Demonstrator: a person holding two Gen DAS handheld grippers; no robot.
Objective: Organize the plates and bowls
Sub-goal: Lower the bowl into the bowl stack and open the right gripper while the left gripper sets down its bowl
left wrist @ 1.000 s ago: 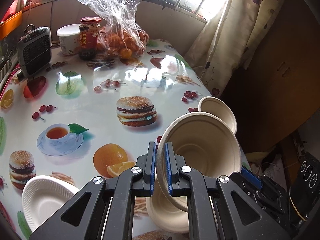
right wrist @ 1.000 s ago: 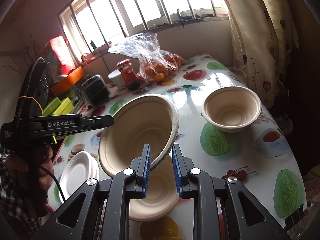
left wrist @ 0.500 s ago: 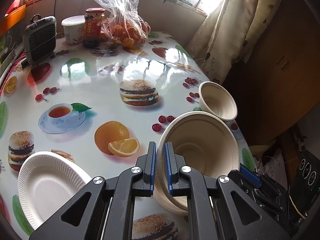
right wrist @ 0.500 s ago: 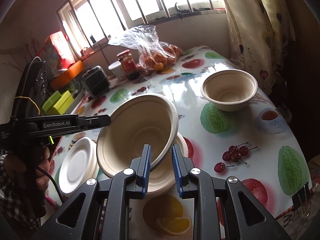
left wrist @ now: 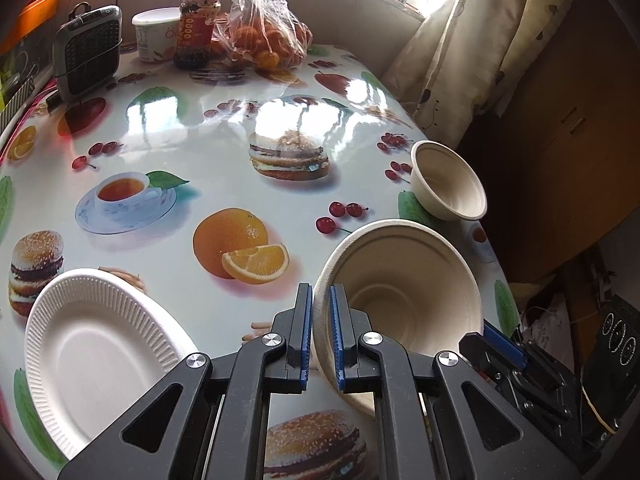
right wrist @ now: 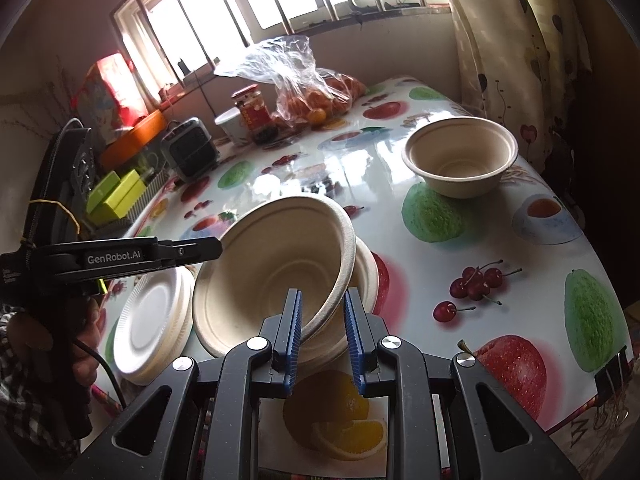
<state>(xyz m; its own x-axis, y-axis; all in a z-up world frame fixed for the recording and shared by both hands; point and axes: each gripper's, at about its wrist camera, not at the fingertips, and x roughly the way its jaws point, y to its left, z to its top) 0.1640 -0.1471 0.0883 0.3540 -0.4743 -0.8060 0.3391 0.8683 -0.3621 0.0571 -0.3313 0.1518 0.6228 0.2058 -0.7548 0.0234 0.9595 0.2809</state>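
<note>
Between the two grippers hangs the big bowl (right wrist: 276, 264), tilted, its mouth turned toward the right wrist camera. The left gripper (left wrist: 320, 336) is clamped on one side of its rim, the blue pads pressed tight to the wall; the right gripper (right wrist: 320, 334) grips the opposite rim, its jaws closed on the edge with a little more gap between them. Under the big bowl sits a second bowl (right wrist: 366, 276) of the same tan pulp, and the held one looks to be resting partly inside it, though the contact is hidden.

Just left of the big bowl, in the right wrist view, lies a stack of white plates (right wrist: 154, 316) with ribbed rims. Beyond the big bowl, toward the curtain (right wrist: 516, 40), a small bowl (right wrist: 460, 160) stands upright and well apart, near the table's edge. The table (left wrist: 200, 128) wears a glossy cloth printed with fruit, burgers and teacups.

Far past the big bowl, by the window, stand a bag of oranges (left wrist: 264, 36), a red-lidded jar (left wrist: 198, 28), a white tub (left wrist: 154, 36) and a small grey heater (left wrist: 88, 56). A hand (right wrist: 86, 332) in a checked sleeve holds the left gripper's handle.
</note>
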